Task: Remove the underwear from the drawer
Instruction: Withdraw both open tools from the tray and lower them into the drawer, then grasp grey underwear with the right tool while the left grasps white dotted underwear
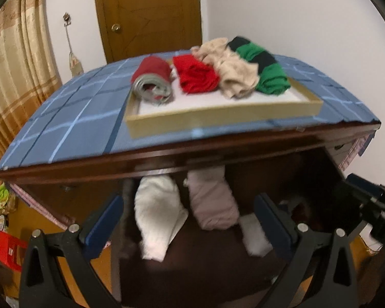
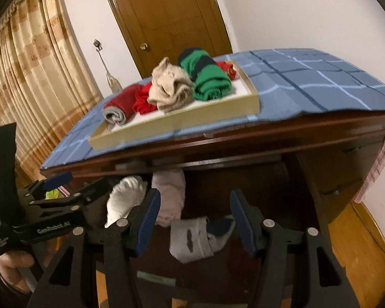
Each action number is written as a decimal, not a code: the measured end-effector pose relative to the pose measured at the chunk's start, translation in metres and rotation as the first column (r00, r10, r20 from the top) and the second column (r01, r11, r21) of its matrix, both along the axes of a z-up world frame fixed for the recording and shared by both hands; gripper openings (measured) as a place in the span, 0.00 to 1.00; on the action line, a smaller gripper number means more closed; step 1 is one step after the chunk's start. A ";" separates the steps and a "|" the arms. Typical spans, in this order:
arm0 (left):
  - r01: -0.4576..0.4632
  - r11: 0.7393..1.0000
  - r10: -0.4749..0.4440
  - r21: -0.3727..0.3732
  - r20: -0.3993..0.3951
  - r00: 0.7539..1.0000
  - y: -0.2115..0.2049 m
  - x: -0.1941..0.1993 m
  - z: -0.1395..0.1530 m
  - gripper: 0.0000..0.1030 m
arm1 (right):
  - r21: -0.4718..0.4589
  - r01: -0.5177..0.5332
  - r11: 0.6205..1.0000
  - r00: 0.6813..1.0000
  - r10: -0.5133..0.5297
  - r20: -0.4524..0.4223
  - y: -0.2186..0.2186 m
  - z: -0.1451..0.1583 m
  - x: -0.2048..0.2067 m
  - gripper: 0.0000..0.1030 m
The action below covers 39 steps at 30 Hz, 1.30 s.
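The dark wooden drawer (image 1: 205, 269) stands pulled out under the dresser top. In it lie a white roll (image 1: 156, 213), a pale pink roll (image 1: 210, 202) and a small white piece (image 1: 254, 236). My left gripper (image 1: 187, 220) hangs open just above the white and pink rolls, touching nothing. In the right wrist view a grey-white piece with a blue part (image 2: 190, 238) lies between the fingers of my right gripper (image 2: 196, 220), whose pads stand apart from it. The white roll (image 2: 125, 200) and the pink roll (image 2: 169, 195) lie beyond its left finger.
On the blue checked cloth (image 1: 71, 125) stands a shallow tray (image 1: 218, 118) with red, beige and green-black rolled garments. Shut drawers (image 2: 346, 174) flank the opening on the right. A red stool (image 1: 7, 249) stands low on the left. A door and a curtain are behind.
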<state>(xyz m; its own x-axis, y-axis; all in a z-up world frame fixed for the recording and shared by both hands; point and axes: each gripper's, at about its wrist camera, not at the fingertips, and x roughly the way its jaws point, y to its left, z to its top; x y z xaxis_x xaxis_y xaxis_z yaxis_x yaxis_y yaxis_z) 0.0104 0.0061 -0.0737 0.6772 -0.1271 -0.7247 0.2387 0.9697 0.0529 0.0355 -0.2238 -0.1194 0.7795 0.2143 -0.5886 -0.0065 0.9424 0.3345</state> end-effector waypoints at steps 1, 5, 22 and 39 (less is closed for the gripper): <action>-0.007 1.000 0.006 -0.002 -0.011 1.000 0.005 -0.002 -0.004 1.00 | 0.003 0.000 1.000 1.000 0.000 -0.011 -0.001 -0.003 -0.002 0.57; -0.023 1.000 0.023 0.001 -0.046 0.999 0.019 -0.008 -0.016 1.00 | 0.008 -0.010 1.000 0.998 0.010 -0.067 -0.001 -0.015 -0.003 0.57; -0.091 0.996 0.092 0.013 -0.195 0.977 0.051 -0.002 -0.056 0.99 | 0.023 -0.148 0.989 0.928 0.147 -0.342 0.019 -0.065 0.039 0.57; -0.049 0.998 0.056 0.034 -0.229 0.972 0.039 0.021 -0.056 0.99 | 0.060 -0.253 0.966 0.762 0.238 -0.603 0.057 -0.120 0.112 0.57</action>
<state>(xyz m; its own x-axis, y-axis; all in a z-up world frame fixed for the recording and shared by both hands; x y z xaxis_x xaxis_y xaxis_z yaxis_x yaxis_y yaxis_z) 0.0314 0.0453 -0.1294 0.4974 -0.0733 -0.8644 0.1963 0.9801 0.0298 0.1470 -0.1668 -0.2393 0.1886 0.3292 -0.9252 -0.0443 0.9440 0.3269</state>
